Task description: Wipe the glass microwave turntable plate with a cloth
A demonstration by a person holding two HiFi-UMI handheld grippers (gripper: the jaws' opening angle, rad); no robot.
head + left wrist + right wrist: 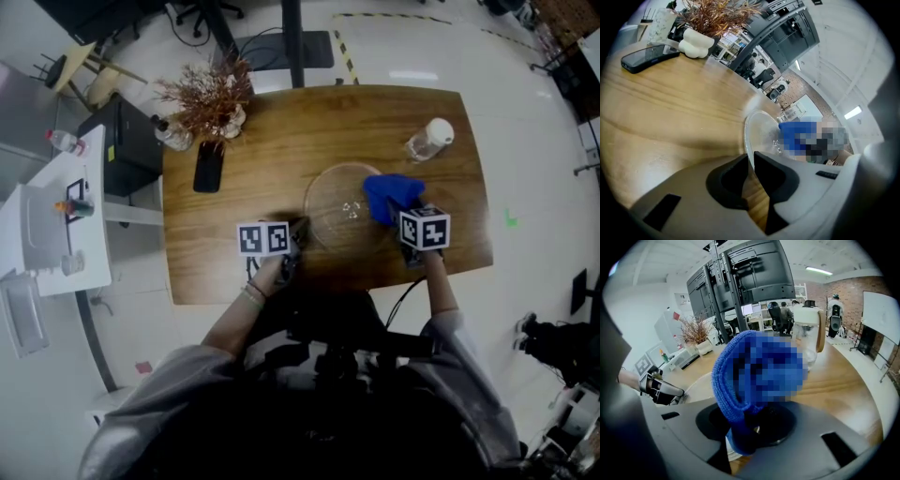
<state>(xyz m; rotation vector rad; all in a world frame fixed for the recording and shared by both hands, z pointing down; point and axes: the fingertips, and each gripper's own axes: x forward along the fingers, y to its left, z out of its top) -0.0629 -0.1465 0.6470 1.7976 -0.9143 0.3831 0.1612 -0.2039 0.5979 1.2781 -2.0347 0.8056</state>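
Clear round glass plate (336, 214) rim pinched by left gripper (751, 164), fuzzy blue cloth (392, 193) clamped in right gripper (751, 427).

The blue cloth (725, 383) hides the tips of the right tongs (752, 430) and part of the glass plate (328, 211).
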